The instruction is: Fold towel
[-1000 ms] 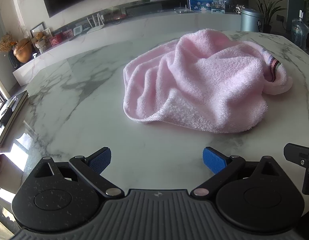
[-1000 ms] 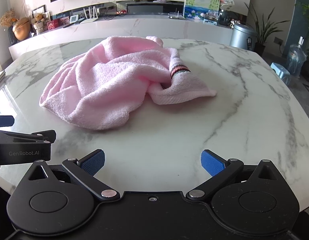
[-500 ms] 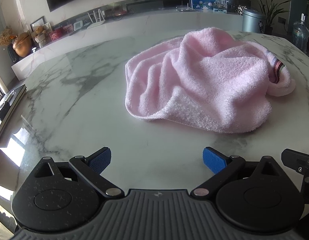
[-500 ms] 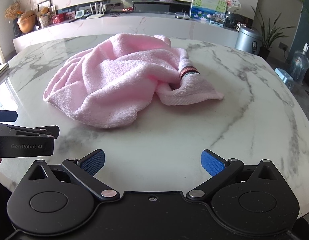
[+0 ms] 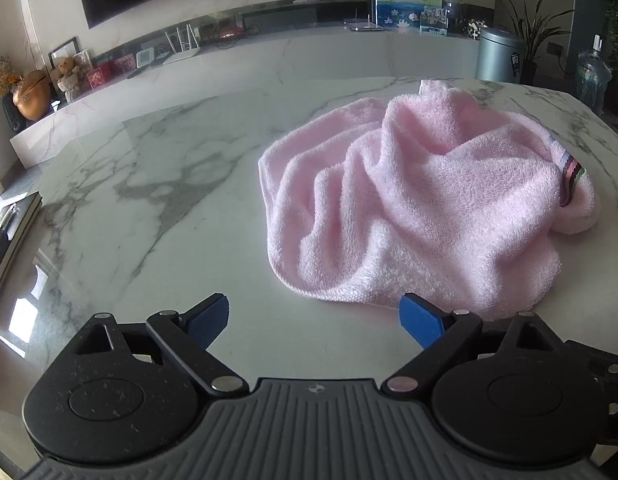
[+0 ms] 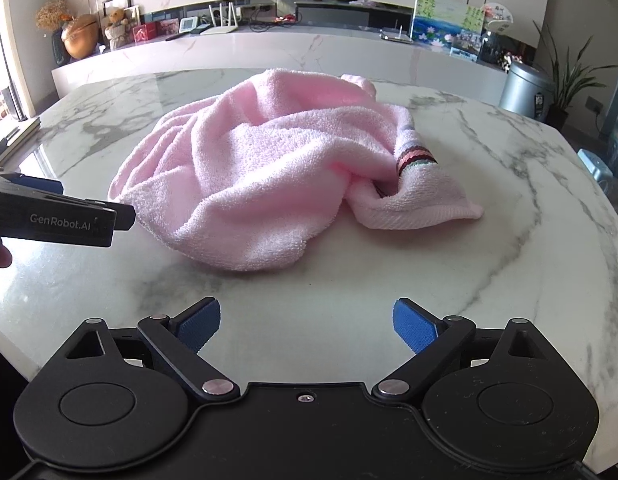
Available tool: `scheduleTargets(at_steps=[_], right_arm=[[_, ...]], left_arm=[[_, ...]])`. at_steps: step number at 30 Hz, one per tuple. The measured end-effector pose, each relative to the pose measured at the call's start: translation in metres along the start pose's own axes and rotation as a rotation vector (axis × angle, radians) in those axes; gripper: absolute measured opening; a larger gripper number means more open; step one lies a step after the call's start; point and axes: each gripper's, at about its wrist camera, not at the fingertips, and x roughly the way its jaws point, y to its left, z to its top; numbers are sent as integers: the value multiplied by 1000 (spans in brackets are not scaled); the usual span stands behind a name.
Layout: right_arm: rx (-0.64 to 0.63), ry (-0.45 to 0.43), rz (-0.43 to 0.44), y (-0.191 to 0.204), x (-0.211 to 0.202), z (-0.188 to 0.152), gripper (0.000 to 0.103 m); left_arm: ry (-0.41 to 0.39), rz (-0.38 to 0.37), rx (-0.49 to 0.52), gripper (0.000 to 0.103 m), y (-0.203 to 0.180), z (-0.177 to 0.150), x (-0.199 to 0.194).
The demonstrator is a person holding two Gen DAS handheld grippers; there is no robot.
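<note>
A pink towel (image 5: 421, 204) lies crumpled in a heap on the white marble table (image 5: 169, 216); it also shows in the right wrist view (image 6: 277, 176). A striped band (image 6: 415, 158) marks its right end. My left gripper (image 5: 313, 318) is open and empty, its right pad close to the towel's near hem. My right gripper (image 6: 307, 324) is open and empty, a short way in front of the towel's near edge. The left gripper's finger (image 6: 61, 220) shows at the left of the right wrist view, beside the towel's left corner.
The table's rounded edge (image 6: 613, 208) curves along the right. A book or tablet (image 5: 13, 224) lies at the far left edge. A long marble counter (image 6: 269, 48) with ornaments, a grey bin (image 6: 523, 90) and plants stand beyond the table.
Both grippers have moved forward toward the towel, which looms larger in both views. The left gripper's finger has come close to the towel's left corner. Jaws stay open.
</note>
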Motion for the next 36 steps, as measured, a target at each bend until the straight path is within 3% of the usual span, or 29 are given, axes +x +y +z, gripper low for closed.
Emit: scheduleTargets(at_steps=[5, 11, 19, 22, 25, 30, 36], right_arm=[[-15, -1, 39, 1, 8, 14, 85], [-33, 10, 88, 3, 22, 32, 85], [-70, 43, 112, 9, 45, 53, 79], [-76, 61, 122, 9, 51, 57, 67], [-74, 88, 133, 8, 57, 59, 46], [-88, 94, 137, 9, 58, 60, 27], [-105, 107, 131, 9, 58, 61, 20]], left_arm=[[-24, -7, 43, 80, 6, 27, 11], [-46, -30, 45, 78, 15, 68, 35], [-34, 12, 49, 75, 27, 115, 88], [-3, 8, 51, 70, 30, 121, 107], [26, -4, 56, 64, 28, 119, 120], [61, -30, 67, 51, 26, 112, 131], [63, -15, 106, 44, 22, 114, 132]])
